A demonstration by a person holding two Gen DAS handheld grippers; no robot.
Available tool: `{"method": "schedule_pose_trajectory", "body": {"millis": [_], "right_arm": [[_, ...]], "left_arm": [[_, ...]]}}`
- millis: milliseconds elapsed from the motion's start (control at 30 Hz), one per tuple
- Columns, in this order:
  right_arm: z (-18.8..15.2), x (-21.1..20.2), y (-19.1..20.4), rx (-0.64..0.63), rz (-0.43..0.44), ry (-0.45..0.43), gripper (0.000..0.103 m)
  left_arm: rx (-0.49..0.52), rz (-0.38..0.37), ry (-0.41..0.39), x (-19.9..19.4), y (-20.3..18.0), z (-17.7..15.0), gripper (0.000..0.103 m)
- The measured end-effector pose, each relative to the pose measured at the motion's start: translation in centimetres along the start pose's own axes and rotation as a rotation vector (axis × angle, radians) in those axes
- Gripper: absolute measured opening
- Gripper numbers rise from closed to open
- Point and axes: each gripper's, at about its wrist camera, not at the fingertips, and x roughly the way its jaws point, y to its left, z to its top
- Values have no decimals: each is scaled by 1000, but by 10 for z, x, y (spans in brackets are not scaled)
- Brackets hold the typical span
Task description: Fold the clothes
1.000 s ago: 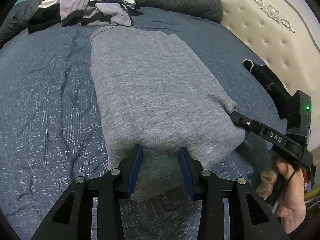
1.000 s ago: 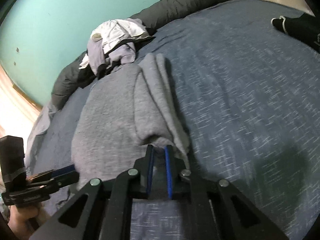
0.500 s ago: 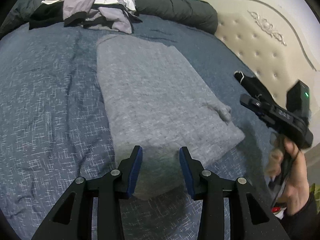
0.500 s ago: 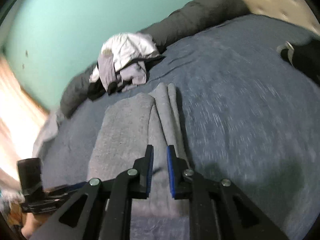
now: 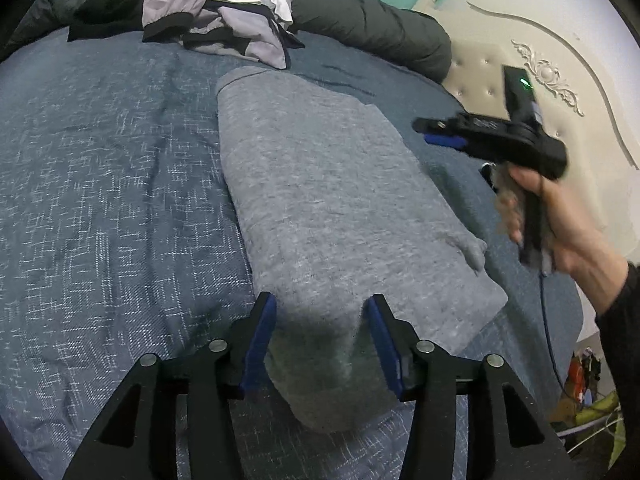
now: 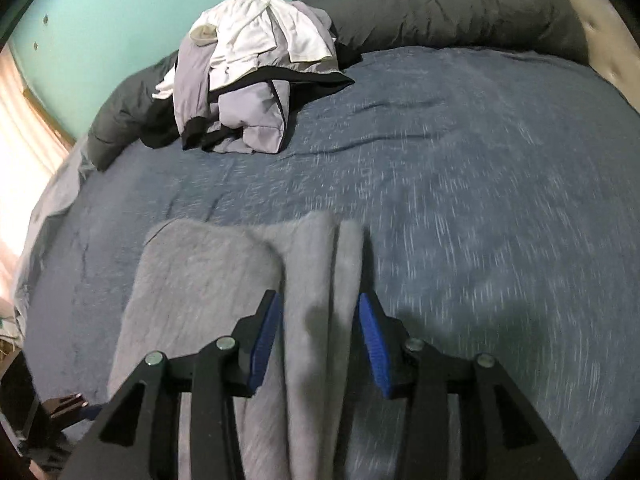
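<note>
A grey garment (image 5: 332, 200) lies folded into a long strip on the blue bedspread (image 5: 100, 200). My left gripper (image 5: 322, 344) is open, its blue pads either side of the strip's near end. My right gripper (image 6: 320, 340) is open above the garment's folded right edge (image 6: 316, 264). In the left wrist view the right gripper (image 5: 440, 136) is held in the air to the right of the garment, clear of it.
A heap of white, lilac and black clothes (image 6: 256, 76) lies at the far side of the bed. A dark rolled duvet (image 6: 460, 8) runs along the far edge. A cream tufted headboard (image 5: 532, 68) stands to the right.
My right gripper let go of the garment's near right corner, opened, lifted and moved forward along the right edge. The left gripper stayed open at the near end.
</note>
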Motion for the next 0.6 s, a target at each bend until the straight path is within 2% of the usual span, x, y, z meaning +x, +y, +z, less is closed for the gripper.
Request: {"method": "schedule_pose_trajectory", "body": {"millis": [233, 300, 333, 433, 600], "right_arm": [[14, 29, 6, -46, -6, 44, 42], [15, 35, 9, -65, -14, 52, 33], [15, 36, 10, -73, -18, 52, 18], [16, 39, 14, -96, -31, 52, 3], [20, 21, 10, -87, -95, -20, 2]], "left_arm": [[-1, -12, -11, -2, 2, -5, 55], [-6, -14, -15, -2, 2, -6, 56], [-8, -16, -16, -1, 2, -7, 56], [-18, -20, -17, -1, 4, -8, 57], [-40, -25, -13, 3, 9, -11, 60]]}}
